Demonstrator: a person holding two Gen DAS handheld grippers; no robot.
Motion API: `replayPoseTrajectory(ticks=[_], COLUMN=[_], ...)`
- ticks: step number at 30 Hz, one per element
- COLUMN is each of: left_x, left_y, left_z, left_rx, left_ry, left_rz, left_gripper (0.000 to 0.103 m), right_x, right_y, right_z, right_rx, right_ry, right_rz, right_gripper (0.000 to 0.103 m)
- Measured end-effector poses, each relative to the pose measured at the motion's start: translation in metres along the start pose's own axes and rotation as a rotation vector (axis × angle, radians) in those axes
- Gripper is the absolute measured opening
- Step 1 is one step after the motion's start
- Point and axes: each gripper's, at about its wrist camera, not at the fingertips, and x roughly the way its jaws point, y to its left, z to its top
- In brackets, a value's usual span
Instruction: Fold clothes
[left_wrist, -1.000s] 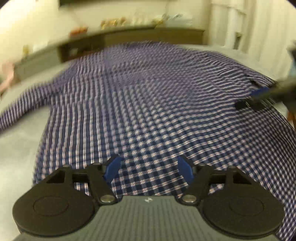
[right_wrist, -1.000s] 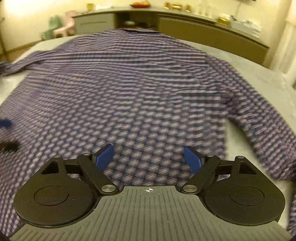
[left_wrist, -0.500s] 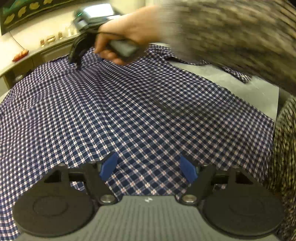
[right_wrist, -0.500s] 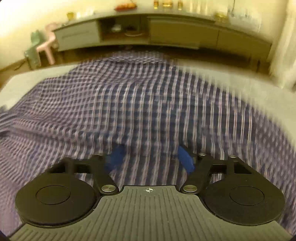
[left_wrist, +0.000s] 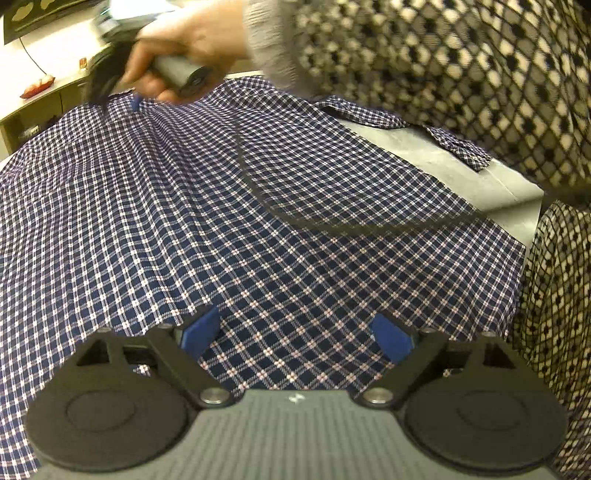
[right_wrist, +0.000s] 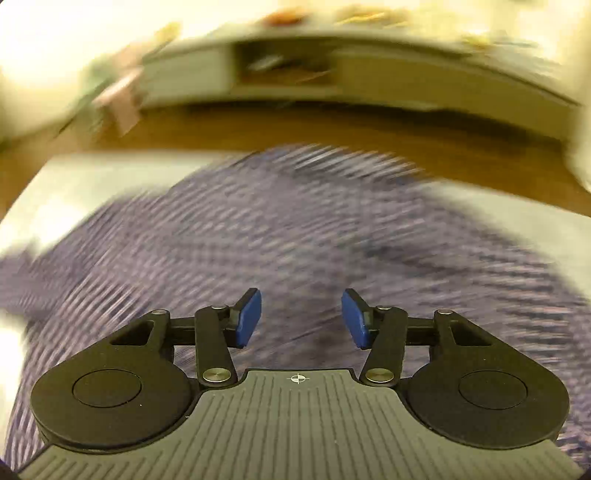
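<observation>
My left gripper (left_wrist: 295, 334) tilts steeply down over the near part of the checked shirt (left_wrist: 229, 206), and its jaws are opening, already wide, with only flat cloth lying below the blue pads (left_wrist: 201, 330) and nothing pinched between them. My right gripper (right_wrist: 301, 317) also slants downward, over the far side of the same shirt (right_wrist: 280, 236); its jaws are closing, at a middling gap, and the blur is too heavy to tell whether any fabric sits between them. The shirt lies spread on a grey table (left_wrist: 454, 166), with a sleeve (left_wrist: 410, 125) stretched along the far right edge. Only the left wrist view shows my right hand (left_wrist: 192, 44) reaching across, wrapped around the gripper's handle, with my patterned sleeve (left_wrist: 443, 74) filling the upper right and a black cable (left_wrist: 332, 221) drooping over the cloth. Only the right wrist view shows the brown floor (right_wrist: 332, 129) past the table's end and a long low cabinet (right_wrist: 406, 74) against the wall, with an open compartment (right_wrist: 284, 70) whose contents are smeared beyond reading.
</observation>
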Motion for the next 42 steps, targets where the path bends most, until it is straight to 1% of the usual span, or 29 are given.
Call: replayPoseTrajectory(ticks=[1,2,4,6,8,9,10,11,13,15,17,20,21,22,24,25,26,27,29,30,31,33,35,36,37,38,39,40,42], left_x=[0.000,0.001,0.003,0.005,0.004,0.002,-0.003,-0.008,-0.018,-0.028,-0.031,-0.031,-0.024,-0.017,-0.006,-0.009,-0.014,-0.013,-0.012,-0.008,-0.002,0.018,0.033,0.040,0.045,0.046,0.045,0.044,0.039], left_y=[-0.001,-0.002,-0.003,-0.002,0.001,0.004,0.008,0.015,0.037,0.060,0.086,0.123,0.134,0.144,0.164,0.172,0.179,0.187,0.201,0.208,0.214,0.227,0.236,0.242,0.246,0.249,0.254,0.260,0.266], left_z=[-0.001,-0.001,-0.002,-0.002,-0.001,0.000,0.002,0.004,0.010,0.015,0.020,0.028,0.030,0.031,0.032,0.030,0.030,0.035,0.045,0.052,0.058,0.075,0.081,0.082,0.083,0.083,0.082,0.081,0.080], left_rx=[0.006,0.014,0.031,0.048,0.031,0.009,-0.022,-0.059,-0.143,-0.202,-0.254,-0.303,-0.318,-0.333,-0.361,-0.374,-0.384,-0.396,-0.412,-0.419,-0.426,-0.424,-0.426,-0.421,-0.399,-0.391,-0.405,-0.419,-0.446], left_ry=[-0.001,-0.001,-0.004,-0.005,-0.005,-0.006,-0.008,-0.016,-0.049,-0.087,-0.098,-0.079,-0.061,-0.040,-0.003,-0.005,-0.014,-0.028,-0.056,-0.062,-0.065,-0.052,-0.032,-0.026,-0.030,-0.026,-0.023,-0.020,-0.019], left_rz=[0.004,0.008,0.013,0.017,-0.001,-0.015,-0.028,-0.040,-0.048,0.000,0.059,0.126,0.153,0.183,0.248,0.274,0.294,0.307,0.324,0.335,0.343,0.347,0.364,0.385,0.410,0.423,0.432,0.441,0.445], left_gripper=[0.092,0.093,0.095,0.095,0.094,0.090,0.086,0.077,0.075,0.078,0.078,0.078,0.078,0.078,0.077,0.077,0.077,0.077,0.078,0.078,0.079,0.081,0.081,0.087,0.090,0.099,0.098,0.098,0.087], right_x=[0.008,0.016,0.030,0.040,0.045,0.043,0.035,0.018,-0.020,-0.043,-0.061,-0.060,-0.061,-0.067,-0.079,-0.086,-0.093,-0.101,-0.121,-0.130,-0.136,-0.139,-0.131,-0.126,-0.123,-0.122,-0.121,-0.120,-0.121], right_y=[0.012,0.020,0.032,0.032,0.036,0.037,0.037,0.036,0.025,0.002,-0.032,-0.099,-0.121,-0.140,-0.179,-0.194,-0.199,-0.197,-0.177,-0.162,-0.146,-0.120,-0.112,-0.111,-0.113,-0.114,-0.116,-0.119,-0.131], right_z=[0.002,0.007,0.019,0.037,0.051,0.056,0.058,0.056,0.043,0.023,-0.005,-0.044,-0.055,-0.064,-0.082,-0.088,-0.091,-0.093,-0.097,-0.100,-0.105,-0.112,-0.115,-0.116,-0.118,-0.119,-0.118,-0.117,-0.117], right_rx=[-0.039,-0.065,-0.089,-0.068,-0.082,-0.084,-0.083,-0.078,-0.050,-0.013,0.032,0.132,0.172,0.216,0.306,0.345,0.369,0.373,0.342,0.303,0.258,0.184,0.155,0.150,0.144,0.119,0.093,0.083,0.107], right_ry=[0.015,0.006,-0.009,-0.019,-0.013,0.000,-0.005,-0.033,-0.093,-0.127,-0.128,-0.053,-0.040,-0.050,-0.069,-0.076,-0.082,-0.099,-0.159,-0.179,-0.190,-0.183,-0.132,-0.108,-0.100,-0.113,-0.119,-0.116,-0.118], right_rz=[0.004,-0.021,-0.065,-0.107,-0.144,-0.144,-0.129,-0.097,-0.042,-0.027,-0.067,-0.211,-0.251,-0.279,-0.333,-0.368,-0.402,-0.395,-0.303,-0.255,-0.210,-0.138,-0.103,-0.096,-0.110,-0.132,-0.155,-0.189,-0.278], right_gripper=[0.066,0.071,0.075,0.075,0.074,0.067,0.054,0.055,0.062,0.063,0.064,0.062,0.058,0.068,0.067,0.064,0.059,0.058,0.058,0.063,0.071,0.074,0.072,0.071,0.071,0.071,0.066,0.067,0.068])
